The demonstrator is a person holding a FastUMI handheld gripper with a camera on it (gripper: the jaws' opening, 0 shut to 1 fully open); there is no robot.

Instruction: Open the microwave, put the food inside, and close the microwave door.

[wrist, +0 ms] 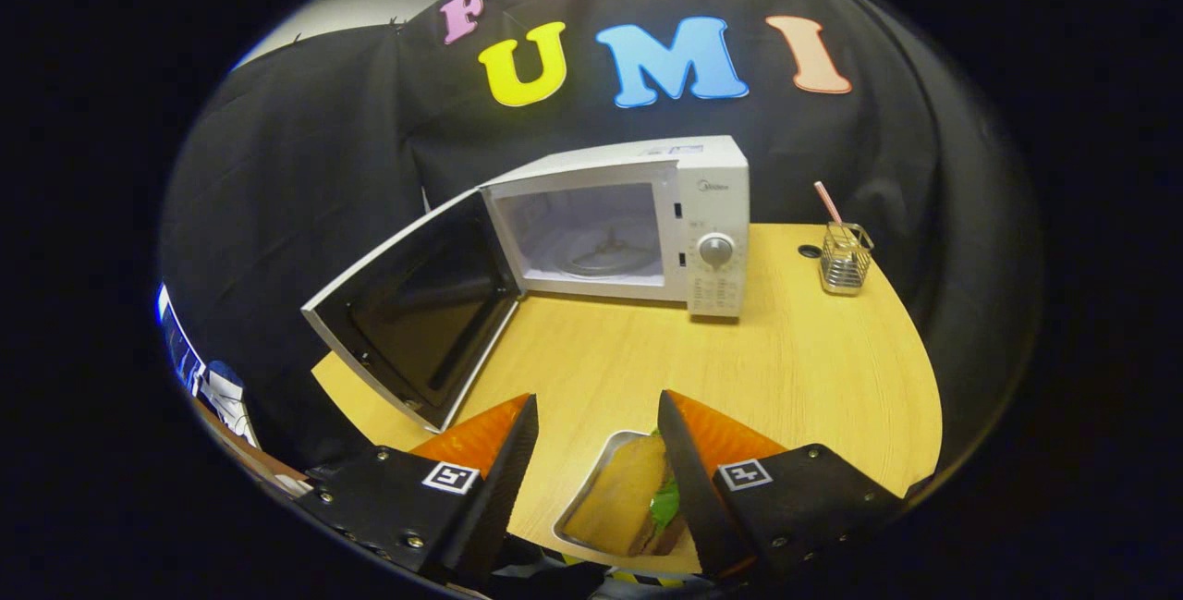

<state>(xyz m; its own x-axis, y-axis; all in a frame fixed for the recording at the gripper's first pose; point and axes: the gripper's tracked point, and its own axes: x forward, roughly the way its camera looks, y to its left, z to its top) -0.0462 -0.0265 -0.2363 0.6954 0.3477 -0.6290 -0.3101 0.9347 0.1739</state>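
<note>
I see my gripper (599, 429) with its fingers spread apart, holding nothing. Between them, near the table's (813, 369) front edge, sits the metal tray (591, 503) with the sandwich (628, 494). Beyond the fingers stands the microwave (712, 212), its door (416, 313) swung wide open to the left. A wire holder (846, 260) stands to its right.

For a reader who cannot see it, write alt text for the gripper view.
A white microwave stands on a wooden table with its door swung wide open and its chamber empty. Nearer, the open gripper hovers over a metal tray holding a sandwich. A wire holder with a straw stands beside the microwave.
</note>
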